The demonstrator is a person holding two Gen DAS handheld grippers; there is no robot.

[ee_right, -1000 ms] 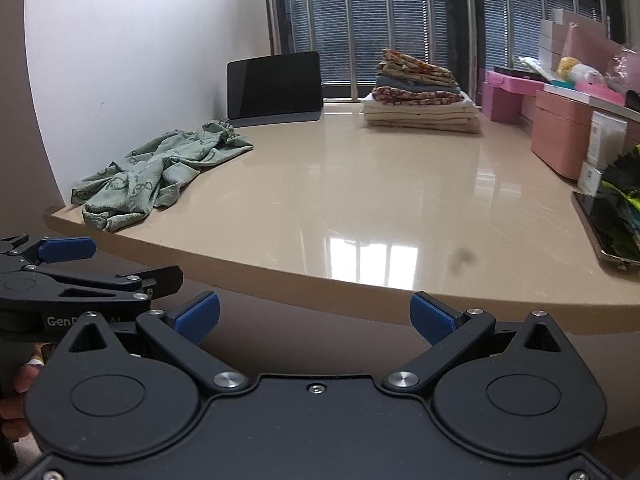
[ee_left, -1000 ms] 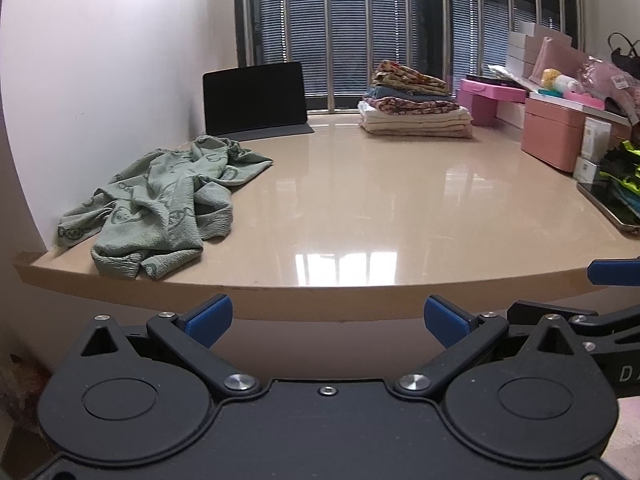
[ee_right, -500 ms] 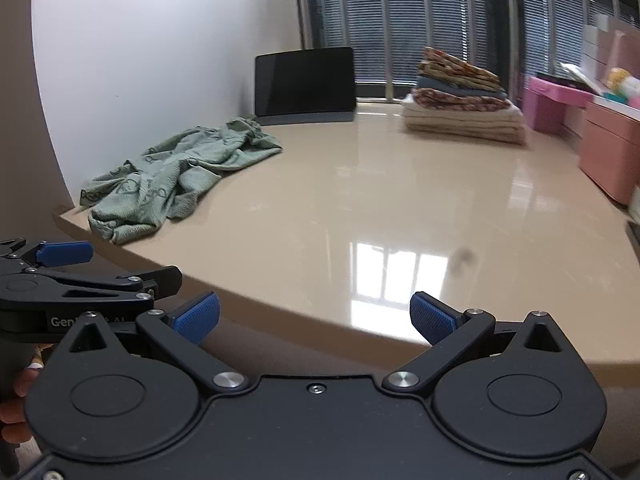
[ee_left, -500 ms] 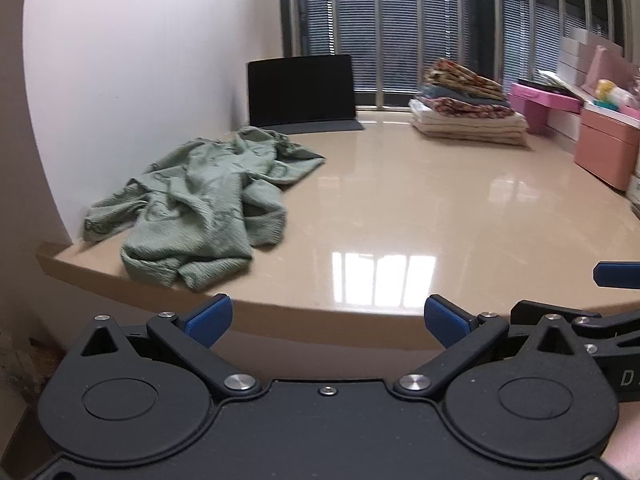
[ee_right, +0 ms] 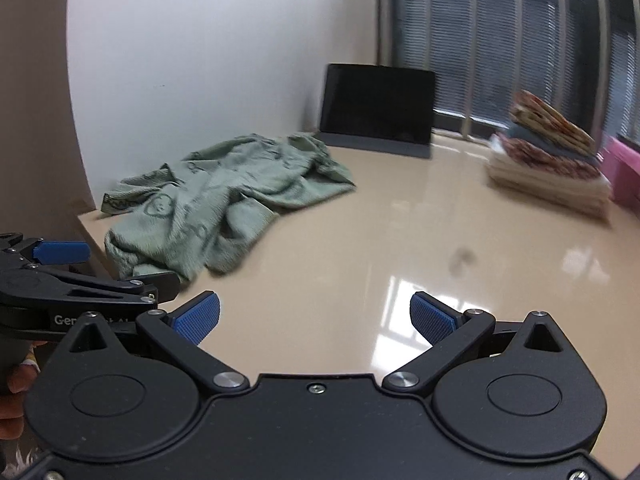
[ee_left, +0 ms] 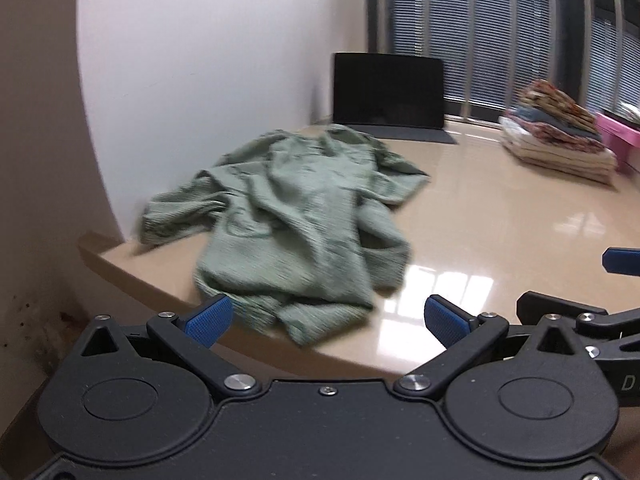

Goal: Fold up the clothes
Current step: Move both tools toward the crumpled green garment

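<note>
I am holding both grippers, left [ee_left: 327,318] and right [ee_right: 315,317], wide open; the shirt [ee_left: 296,220], mid-frame, is lying crumpled, waiting for folding.

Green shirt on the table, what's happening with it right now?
Nothing has hold of it yet. A person holds a pair of tongs in each hand, both open and empty. The left tongs point at the near edge of the crumpled green shirt, which lies unfolded near the table corner by the wall. The right tongs hang over bare tabletop to its right. A folded stack sits at the back by the window.
</note>
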